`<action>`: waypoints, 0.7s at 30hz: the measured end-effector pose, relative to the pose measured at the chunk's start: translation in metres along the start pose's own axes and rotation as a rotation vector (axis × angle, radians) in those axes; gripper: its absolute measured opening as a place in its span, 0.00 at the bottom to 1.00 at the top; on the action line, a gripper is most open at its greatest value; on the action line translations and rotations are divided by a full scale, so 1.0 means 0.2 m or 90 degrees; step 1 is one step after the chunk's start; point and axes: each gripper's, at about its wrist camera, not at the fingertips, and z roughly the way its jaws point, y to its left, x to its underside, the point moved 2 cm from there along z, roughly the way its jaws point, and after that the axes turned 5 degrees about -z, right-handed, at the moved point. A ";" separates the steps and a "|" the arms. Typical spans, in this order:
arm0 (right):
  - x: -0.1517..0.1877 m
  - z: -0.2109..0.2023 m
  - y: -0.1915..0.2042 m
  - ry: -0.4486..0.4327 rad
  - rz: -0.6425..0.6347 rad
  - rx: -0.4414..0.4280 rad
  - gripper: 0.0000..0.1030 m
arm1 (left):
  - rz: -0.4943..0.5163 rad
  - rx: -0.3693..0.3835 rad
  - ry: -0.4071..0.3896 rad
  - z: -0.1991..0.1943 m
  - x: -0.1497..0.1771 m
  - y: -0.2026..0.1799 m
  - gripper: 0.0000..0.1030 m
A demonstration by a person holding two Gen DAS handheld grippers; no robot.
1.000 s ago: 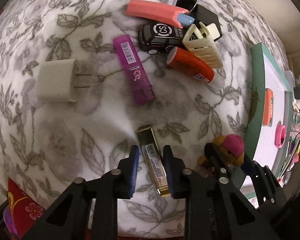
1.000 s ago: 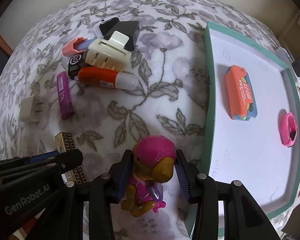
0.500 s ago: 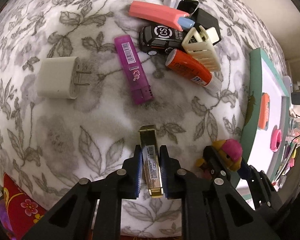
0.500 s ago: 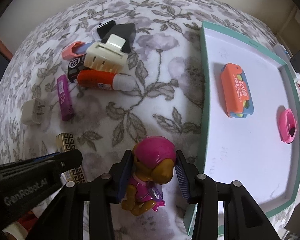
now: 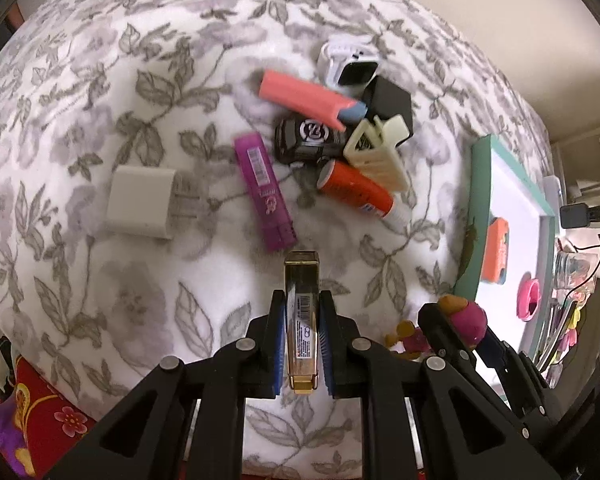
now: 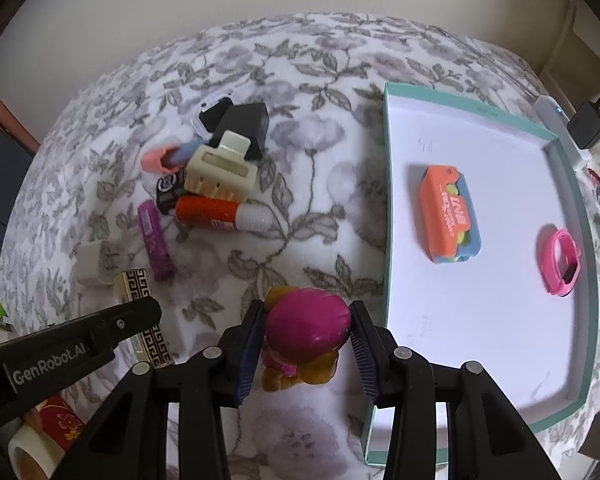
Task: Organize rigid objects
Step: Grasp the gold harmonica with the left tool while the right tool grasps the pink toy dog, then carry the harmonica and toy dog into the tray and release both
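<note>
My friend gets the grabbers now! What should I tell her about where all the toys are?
Left gripper: shut on the gold box.
Right gripper: shut on the toy pup.
Done: orange case and pink band lie in the teal tray.
Left on the cloth: white charger, purple lighter, glue stick, cream clip, toy car and more, piled.

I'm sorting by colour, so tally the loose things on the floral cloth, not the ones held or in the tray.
Pink or purple: 2, pink case, purple lighter
White or cream: 3, charger, smartwatch, hair clip
Black: 2, toy car, black box
Red: 1, glue stick
Total: 8
</note>
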 end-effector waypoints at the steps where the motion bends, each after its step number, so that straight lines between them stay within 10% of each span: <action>1: -0.01 -0.01 0.00 -0.004 0.000 -0.001 0.43 | 0.000 0.002 -0.003 -0.02 0.00 0.01 0.15; 21: -0.04 -0.11 -0.03 -0.046 0.017 -0.018 0.43 | 0.001 0.011 -0.053 -0.08 -0.03 0.01 0.15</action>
